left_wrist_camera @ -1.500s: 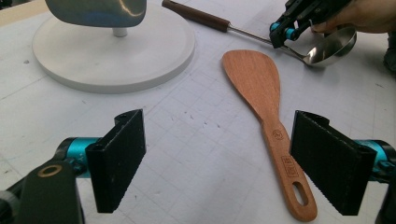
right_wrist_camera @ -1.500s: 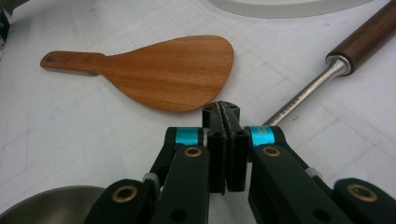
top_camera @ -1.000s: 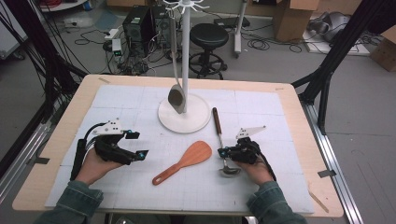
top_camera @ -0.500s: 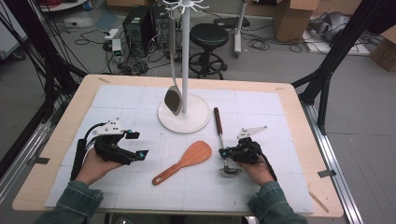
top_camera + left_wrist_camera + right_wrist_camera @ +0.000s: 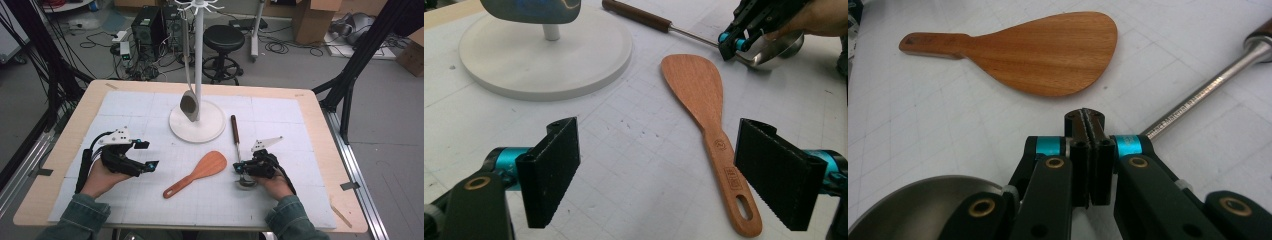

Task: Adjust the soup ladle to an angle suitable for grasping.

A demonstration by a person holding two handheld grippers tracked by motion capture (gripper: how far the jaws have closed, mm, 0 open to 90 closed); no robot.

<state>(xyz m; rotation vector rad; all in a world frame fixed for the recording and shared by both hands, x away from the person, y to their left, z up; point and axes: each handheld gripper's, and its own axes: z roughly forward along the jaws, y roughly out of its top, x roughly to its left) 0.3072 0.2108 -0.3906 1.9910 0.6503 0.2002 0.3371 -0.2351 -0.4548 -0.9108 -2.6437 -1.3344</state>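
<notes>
A wooden rice spatula [image 5: 197,172] [image 5: 704,95] [image 5: 1048,55] lies flat on the white mat between my two grippers. A steel ladle with a dark wooden handle [image 5: 233,131] [image 5: 639,12] lies to its right, bowl [image 5: 246,182] [image 5: 913,210] towards the person. My right gripper [image 5: 238,169] [image 5: 1087,117] rests over the ladle's shaft [image 5: 1198,95] just beyond the bowl, jaws pressed together with nothing visible between them. My left gripper [image 5: 148,154] [image 5: 656,150] sits on the mat left of the spatula, jaws wide open and empty, pointing at the spatula's handle.
A white hook stand on a round base [image 5: 210,130] [image 5: 589,55] rises at the mat's far middle, with a metal utensil [image 5: 188,106] hanging beside its pole. The mat covers most of the wooden table [image 5: 320,125]. Floor clutter, a stool and cables lie beyond.
</notes>
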